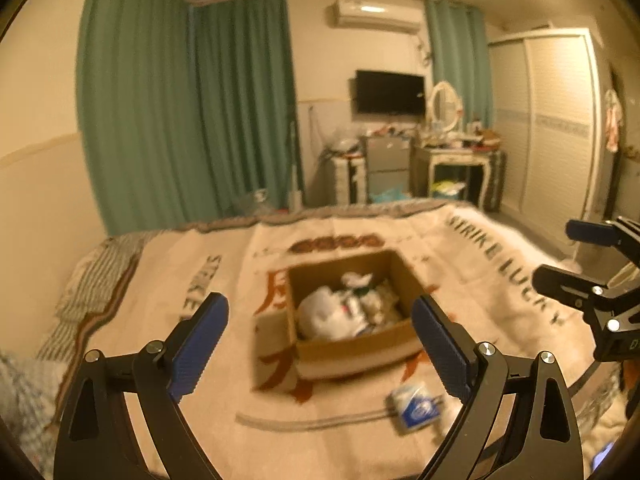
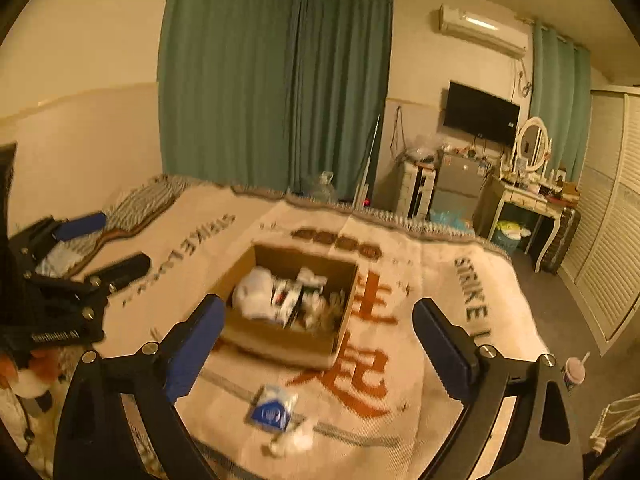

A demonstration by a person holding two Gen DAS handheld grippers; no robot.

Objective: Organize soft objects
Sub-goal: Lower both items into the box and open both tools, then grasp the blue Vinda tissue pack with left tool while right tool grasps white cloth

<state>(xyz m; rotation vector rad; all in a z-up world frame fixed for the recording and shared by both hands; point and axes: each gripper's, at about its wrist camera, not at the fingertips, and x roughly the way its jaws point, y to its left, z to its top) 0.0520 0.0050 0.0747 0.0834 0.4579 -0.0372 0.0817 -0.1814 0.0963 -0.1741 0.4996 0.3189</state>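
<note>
Left wrist view: left gripper (image 1: 320, 340) held with jaws wide apart, empty; right gripper (image 2: 318, 344) likewise. Cardboard box (image 1: 352, 354) sits centre frame on the blanket (image 1: 152, 276), already holding soft items. Blue-white packet (image 1: 416, 404) lies lower right of centre, below the jaws. Recommend descending squarely and pinching gently mid-packet.

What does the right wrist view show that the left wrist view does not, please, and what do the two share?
Only the right wrist view shows the pink drink cup on the floor and an orange plush toy at its left edge. Only the left wrist view shows a garment hanging by the wardrobe. Both show the open cardboard box of soft items, the blue-and-white packet lying before it on the blanket, and both grippers open.
</note>
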